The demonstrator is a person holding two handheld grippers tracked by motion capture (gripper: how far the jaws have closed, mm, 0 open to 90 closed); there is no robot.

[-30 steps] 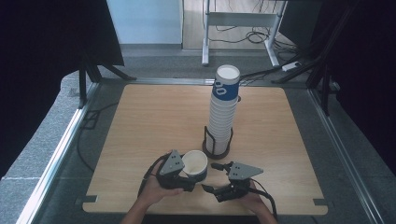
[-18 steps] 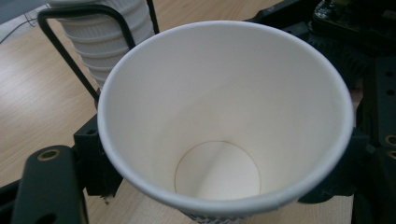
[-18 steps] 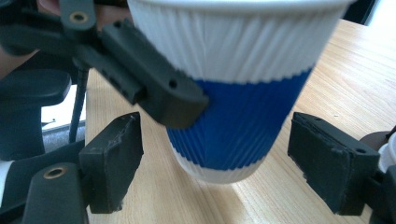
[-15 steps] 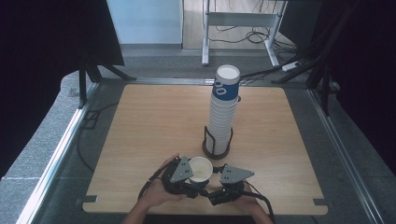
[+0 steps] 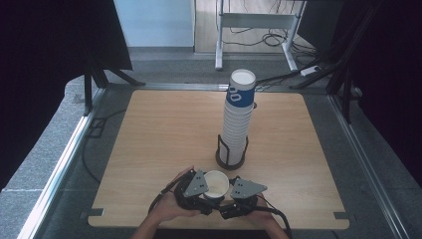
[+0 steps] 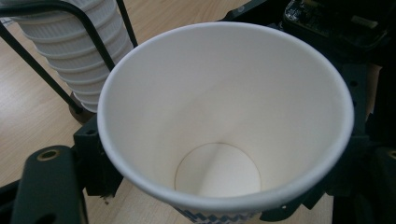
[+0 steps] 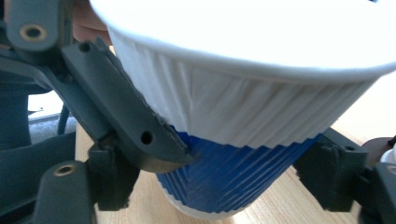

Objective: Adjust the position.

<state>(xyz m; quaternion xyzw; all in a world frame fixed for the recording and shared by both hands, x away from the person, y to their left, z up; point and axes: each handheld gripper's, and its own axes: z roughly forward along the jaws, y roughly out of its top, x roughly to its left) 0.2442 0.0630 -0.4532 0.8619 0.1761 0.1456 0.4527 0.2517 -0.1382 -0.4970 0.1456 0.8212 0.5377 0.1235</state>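
Observation:
A ribbed paper cup (image 5: 216,184), white inside with a blue lower band (image 7: 233,172), stands upright near the table's front edge. My left gripper (image 5: 203,195) is shut on it, with the jaws pressing both sides below the rim (image 6: 224,116). My right gripper (image 5: 233,200) comes in from the other side. Its jaws stand open on either side of the cup's blue base, and one left finger (image 7: 126,126) lies between its jaw and the cup wall. A tall stack of the same cups (image 5: 236,119) sits in a black wire holder (image 5: 230,154) just behind.
The light wooden table (image 5: 149,134) has a metal frame and black cables (image 5: 92,144) along its left side. A hand (image 5: 166,206) holds each gripper at the front edge. A white desk frame (image 5: 254,22) stands on the floor beyond.
The left gripper has carried the cup slightly right and nearer the front edge. The right gripper has moved left until its jaws flank the cup's base.

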